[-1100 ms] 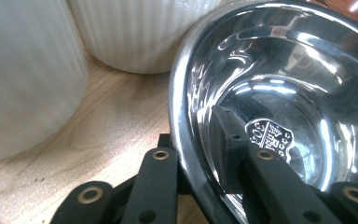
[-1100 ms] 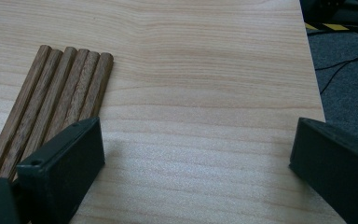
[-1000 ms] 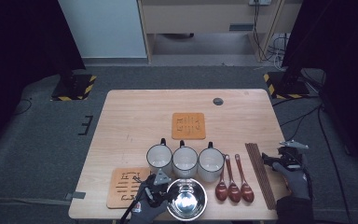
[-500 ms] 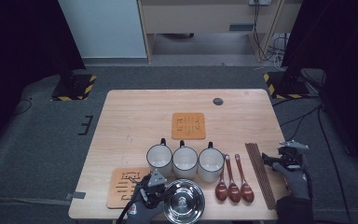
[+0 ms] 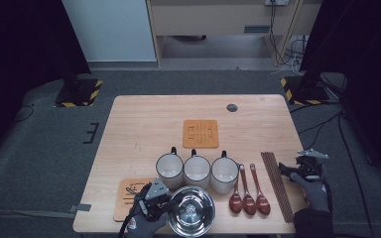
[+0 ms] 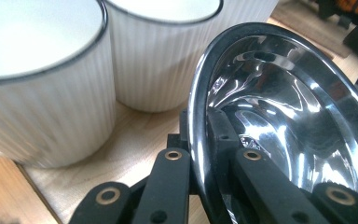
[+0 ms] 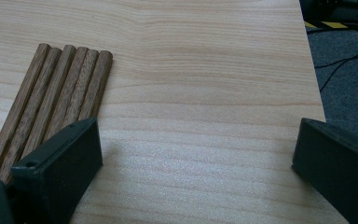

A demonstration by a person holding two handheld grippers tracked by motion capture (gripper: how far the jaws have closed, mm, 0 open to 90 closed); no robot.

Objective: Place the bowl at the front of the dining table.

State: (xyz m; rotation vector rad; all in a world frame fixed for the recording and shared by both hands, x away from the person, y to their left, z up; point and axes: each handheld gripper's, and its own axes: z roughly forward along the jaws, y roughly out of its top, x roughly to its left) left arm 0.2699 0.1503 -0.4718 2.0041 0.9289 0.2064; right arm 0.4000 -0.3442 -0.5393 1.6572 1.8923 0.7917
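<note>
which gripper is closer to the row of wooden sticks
Right. The right gripper hovers open just beside the wooden sticks at the table's right edge. The left gripper is across the table, shut on the rim of the steel bowl.

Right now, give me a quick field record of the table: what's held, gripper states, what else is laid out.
held: steel bowl, rim pinched by left gripper
left gripper: shut on bowl rim, near front edge of table
right gripper: open, nothing between jaws, over bare wood beside chopsticks
mugs: three white mugs in a row behind the bowl
spoons: three wooden spoons right of the mugs
mats: one orange mat mid-table, a second mat by the left gripper
</note>
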